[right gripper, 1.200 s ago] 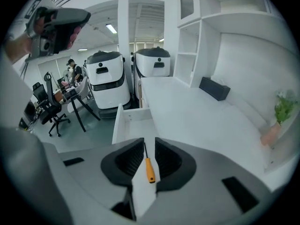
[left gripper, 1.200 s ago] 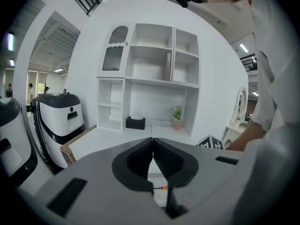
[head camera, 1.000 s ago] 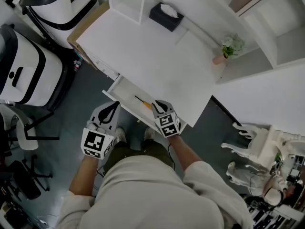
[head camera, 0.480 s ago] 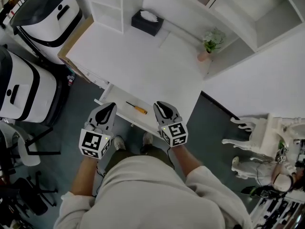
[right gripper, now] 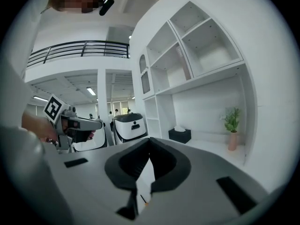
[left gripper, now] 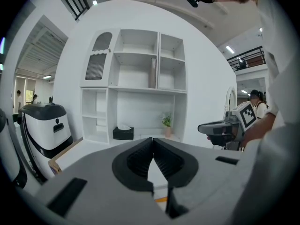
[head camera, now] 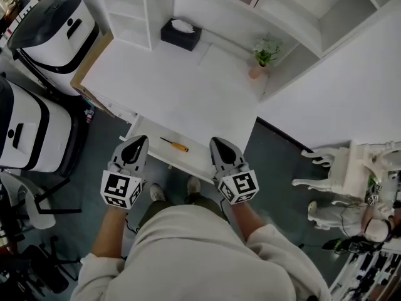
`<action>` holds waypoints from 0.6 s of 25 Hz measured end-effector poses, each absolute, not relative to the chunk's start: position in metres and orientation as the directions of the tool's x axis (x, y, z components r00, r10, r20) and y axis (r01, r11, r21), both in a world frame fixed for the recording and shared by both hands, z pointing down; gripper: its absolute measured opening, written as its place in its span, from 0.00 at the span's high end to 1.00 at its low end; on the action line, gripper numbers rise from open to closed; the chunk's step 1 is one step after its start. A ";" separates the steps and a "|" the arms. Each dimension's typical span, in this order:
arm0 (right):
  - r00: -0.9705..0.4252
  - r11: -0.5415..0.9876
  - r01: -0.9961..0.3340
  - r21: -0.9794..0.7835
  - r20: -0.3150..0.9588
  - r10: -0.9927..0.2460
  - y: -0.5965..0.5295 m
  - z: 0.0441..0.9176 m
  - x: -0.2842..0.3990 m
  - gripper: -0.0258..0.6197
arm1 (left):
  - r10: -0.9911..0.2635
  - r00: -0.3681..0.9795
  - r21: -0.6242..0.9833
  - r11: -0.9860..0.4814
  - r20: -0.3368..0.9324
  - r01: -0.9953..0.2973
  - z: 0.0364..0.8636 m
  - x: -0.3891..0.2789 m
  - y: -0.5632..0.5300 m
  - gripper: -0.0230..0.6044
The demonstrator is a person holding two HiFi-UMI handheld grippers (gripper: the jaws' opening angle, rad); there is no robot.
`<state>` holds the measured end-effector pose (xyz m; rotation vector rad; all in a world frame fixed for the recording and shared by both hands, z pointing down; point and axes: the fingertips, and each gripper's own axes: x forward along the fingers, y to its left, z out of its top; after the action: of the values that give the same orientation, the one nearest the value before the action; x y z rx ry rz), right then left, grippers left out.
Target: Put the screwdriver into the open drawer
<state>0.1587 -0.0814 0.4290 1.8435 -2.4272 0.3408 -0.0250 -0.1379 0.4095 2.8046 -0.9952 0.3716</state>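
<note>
1. Screwdriver (head camera: 174,145) lies flat on the floor of the open drawer (head camera: 195,158), with its orange handle toward the right and its dark shaft pointing left. Neither tool touches it.
2. The left gripper (head camera: 136,142) hovers at the drawer's front left corner. Its jaws are pressed together at the tips and nothing is pinched between them.
3. The left gripper view confirms this. The two ribbed pads (left gripper: 140,159) meet at the front, only a narrow gap shows behind them, and a sliver of the orange handle shows below.
4. The right gripper (head camera: 220,144) hangs just past the drawer's right end. It is also closed tip to tip and empty.
5. In the right gripper view the jaws touch at their front edge. Through the slit below them the screwdriver (right gripper: 143,199) shows as a small thin line on the white drawer floor.
6. Both grippers sit near the screwdriver but clearly apart from it, one on each side, with the marker cubes toward the person.
7. The drawer sticks out from under a white desk (head camera: 188,89). At the back of the desk stand a dark tissue box (head camera: 180,34) and a small potted plant (head camera: 261,56).
</note>
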 end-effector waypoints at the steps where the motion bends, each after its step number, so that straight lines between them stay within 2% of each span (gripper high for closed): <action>1: -0.275 0.254 -0.959 -0.129 0.185 -0.943 -0.079 0.425 0.159 0.95 | -0.600 0.751 0.050 -0.771 0.276 -0.635 0.409 -0.025 -0.137 0.96; 15: -0.277 0.264 -0.958 -0.112 0.130 -0.952 -0.071 0.404 0.151 0.95 | -0.604 0.753 0.040 -0.773 0.262 -0.633 0.401 -0.027 -0.130 0.96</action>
<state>0.1505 -0.0707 0.4039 1.8661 -2.4681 0.2622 -0.0271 -0.1305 0.4014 2.8225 -1.0006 0.3559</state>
